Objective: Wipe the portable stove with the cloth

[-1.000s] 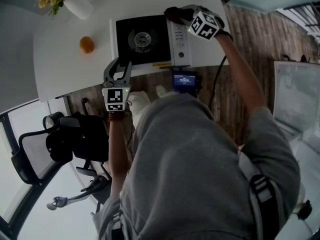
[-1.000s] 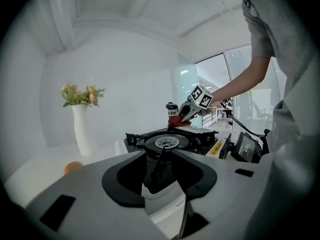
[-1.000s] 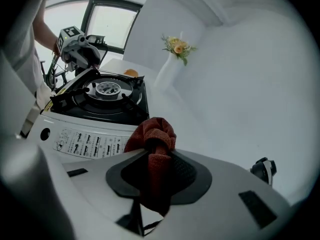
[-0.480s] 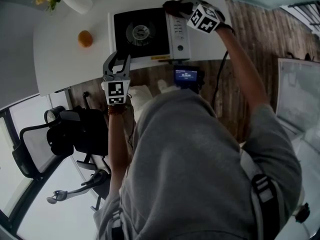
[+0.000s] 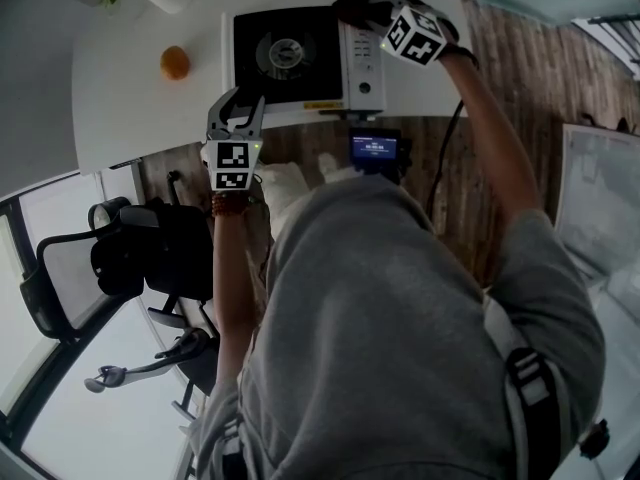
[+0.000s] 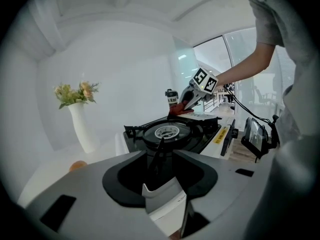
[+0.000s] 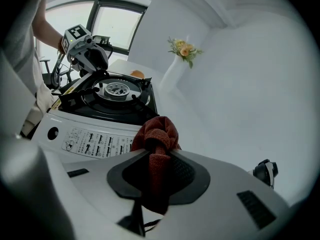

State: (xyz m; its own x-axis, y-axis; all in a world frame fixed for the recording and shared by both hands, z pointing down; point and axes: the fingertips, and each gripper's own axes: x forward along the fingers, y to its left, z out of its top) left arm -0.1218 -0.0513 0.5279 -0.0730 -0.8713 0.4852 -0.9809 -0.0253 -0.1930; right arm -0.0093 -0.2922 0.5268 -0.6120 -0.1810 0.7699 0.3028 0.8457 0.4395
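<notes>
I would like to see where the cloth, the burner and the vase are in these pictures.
cloth [image 7: 157, 132]: right gripper view, on the bunched red top above the jaws.
burner [image 5: 287, 53]: head view, on its round centre.
vase [image 6: 84, 129]: left gripper view, on the white body.

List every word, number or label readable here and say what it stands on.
"Kol": part of the red label on the dark bottle; rest unreadable.
Print on the control panel of the portable stove: too small to read.
Yellow sticker on its front edge: blurred.
Phone screen: blurred.
</notes>
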